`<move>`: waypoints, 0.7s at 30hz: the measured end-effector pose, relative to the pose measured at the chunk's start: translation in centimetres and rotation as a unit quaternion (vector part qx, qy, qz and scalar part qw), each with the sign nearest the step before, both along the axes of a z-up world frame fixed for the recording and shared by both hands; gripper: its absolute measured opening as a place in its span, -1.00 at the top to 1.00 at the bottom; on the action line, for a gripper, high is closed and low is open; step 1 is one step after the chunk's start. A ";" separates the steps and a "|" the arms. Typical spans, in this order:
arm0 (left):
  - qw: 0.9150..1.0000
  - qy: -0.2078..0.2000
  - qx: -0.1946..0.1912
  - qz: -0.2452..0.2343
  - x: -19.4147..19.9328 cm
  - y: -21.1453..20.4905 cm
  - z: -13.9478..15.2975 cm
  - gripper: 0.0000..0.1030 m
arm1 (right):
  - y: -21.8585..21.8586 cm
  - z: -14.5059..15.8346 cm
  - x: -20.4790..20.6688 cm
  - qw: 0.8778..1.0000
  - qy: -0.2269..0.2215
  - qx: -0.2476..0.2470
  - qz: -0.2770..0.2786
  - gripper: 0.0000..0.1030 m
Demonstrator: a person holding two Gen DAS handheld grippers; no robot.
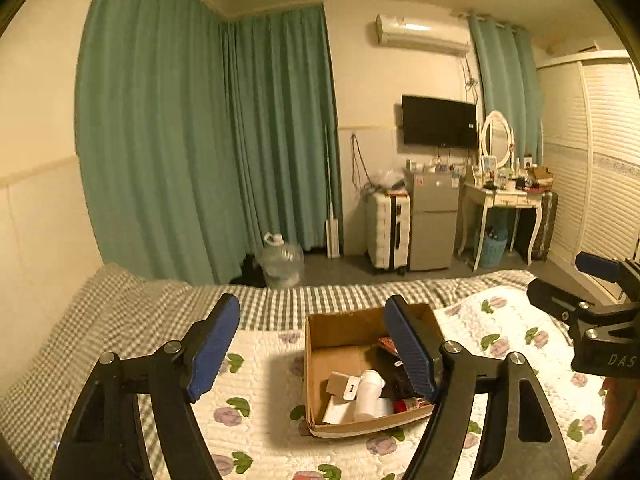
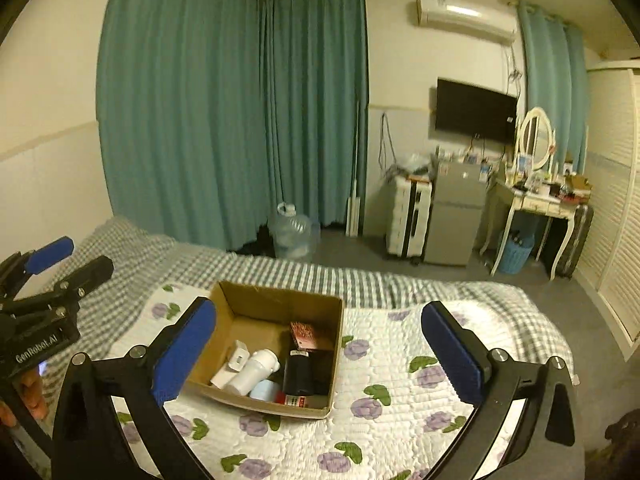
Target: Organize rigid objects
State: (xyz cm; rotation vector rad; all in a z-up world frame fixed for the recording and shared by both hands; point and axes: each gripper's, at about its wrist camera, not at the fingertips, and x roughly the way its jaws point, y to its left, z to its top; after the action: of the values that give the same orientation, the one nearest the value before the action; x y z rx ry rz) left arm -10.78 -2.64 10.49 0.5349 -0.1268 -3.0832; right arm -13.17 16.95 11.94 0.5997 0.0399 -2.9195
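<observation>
An open cardboard box [image 1: 344,328] [image 2: 276,300] sits on the flowered quilt [image 1: 260,420] [image 2: 400,400] on the bed. Inside lie a white bottle [image 1: 368,394] [image 2: 256,370], a white adapter [image 1: 342,385] [image 2: 236,356], a black item [image 2: 300,376], a red patterned packet [image 2: 306,336] and a red-capped item [image 1: 410,404] [image 2: 294,401]. My left gripper [image 1: 316,352] is open and empty above the box's near side. My right gripper [image 2: 320,352] is open and empty, held above the box and quilt. Each gripper shows at the edge of the other's view.
A checked sheet [image 1: 120,312] covers the bed's far side. Beyond it stand teal curtains [image 1: 200,140], a water jug [image 1: 280,260], a white suitcase [image 1: 388,232], a small fridge [image 1: 434,220], a dressing table [image 1: 500,200] and a blue bin [image 1: 492,248].
</observation>
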 end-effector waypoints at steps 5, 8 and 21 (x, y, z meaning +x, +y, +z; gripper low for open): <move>0.999 0.032 -0.006 0.000 3.2 0.4 1.0 -0.52 | 0.0 1.4 3.8 1.000 0.021 -0.010 0.001 -0.99; 0.999 0.040 0.012 0.006 5.2 -0.1 0.2 -0.53 | 0.0 0.6 5.7 0.999 0.031 -0.012 -0.005 -0.99; 0.999 0.014 0.024 0.022 5.4 0.7 -8.1 -0.53 | 0.4 -7.8 5.0 0.998 0.055 -0.020 -0.014 -0.99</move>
State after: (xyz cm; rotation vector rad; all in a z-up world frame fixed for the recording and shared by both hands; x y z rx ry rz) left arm -5.41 -1.96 2.35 0.4879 -0.0395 -3.0565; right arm -8.20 17.34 4.18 0.4366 -0.0141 -2.9708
